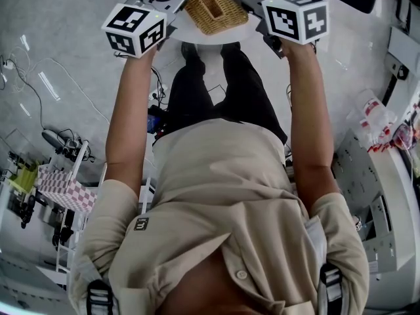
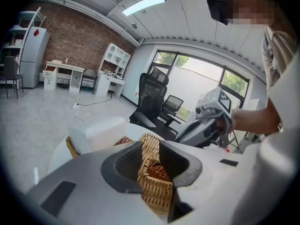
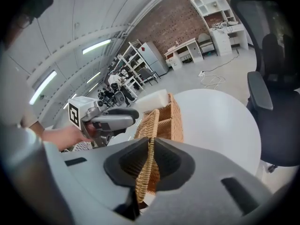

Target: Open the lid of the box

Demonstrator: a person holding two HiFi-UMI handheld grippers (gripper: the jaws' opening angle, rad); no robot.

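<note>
A wicker box (image 1: 211, 6) stands on a round white table (image 1: 216, 37) at the top of the head view, between my two grippers. My left gripper (image 2: 151, 165) is shut on a thick woven wall of the box (image 2: 154, 182). My right gripper (image 3: 146, 170) is shut on a thin wicker panel (image 3: 149, 139), seemingly the lid's edge, which stands on edge and runs back to the box (image 3: 171, 121). A white block (image 2: 96, 132) rests at the box's far side. Each gripper shows in the other's view: the right one (image 2: 206, 121) and the left one (image 3: 105, 118).
Black office chairs stand close to the table (image 2: 152, 97) (image 3: 272, 78). Cables lie on the floor (image 1: 39, 77) at the left. A rack with a checked cloth (image 1: 62, 192) is at the lower left, and white cabinets (image 1: 394, 195) are at the right.
</note>
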